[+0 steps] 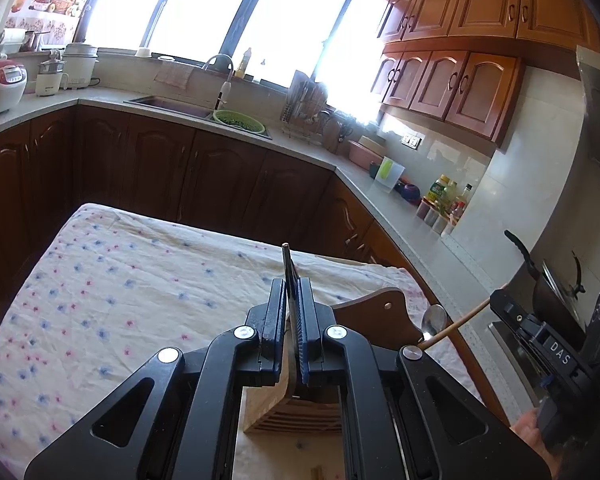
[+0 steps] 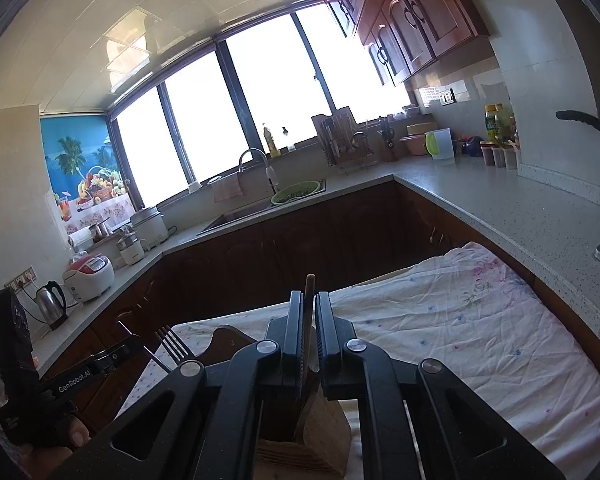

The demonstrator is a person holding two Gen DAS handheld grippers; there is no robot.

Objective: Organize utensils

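Precariously close over a cloth-covered table point(image 1: 100, 300) in a sunlit kitchen, two hand-held grippers hover above a wooden utensil holder point(image 1: 284, 416), each carrying one piece of cutlery. The left gripper point(image 1: 292, 282) has its jaws pressed together on a fork point(image 2: 172, 344), which its own camera sees edge-on as a thin dark strip rising between the pads. The right gripper point(image 2: 309, 294) has its jaws almost together around the slim handle of a spoon point(image 1: 433, 318), and the grip looks light, with a sliver of gap showing beside the handle. The likeliest slip is the spoon sliding or swinging free before its end is inside a slot, because so little pad seems to bear on a narrow, smooth stick; it would then land on the cloth or clatter against the holder's darker back board. A second risk is the two tools knocking each other, since they work just beside one another over the same small box. The holder also looks light and sits on wrinkled fabric, so a utensil catching its rim could tip or shove it. The fork is plain metal with four tines pointing up. The spoon has a shiny rounded bowl on a pale, thin handle. The holder is light slatted wood, directly below both pairs of jaws.
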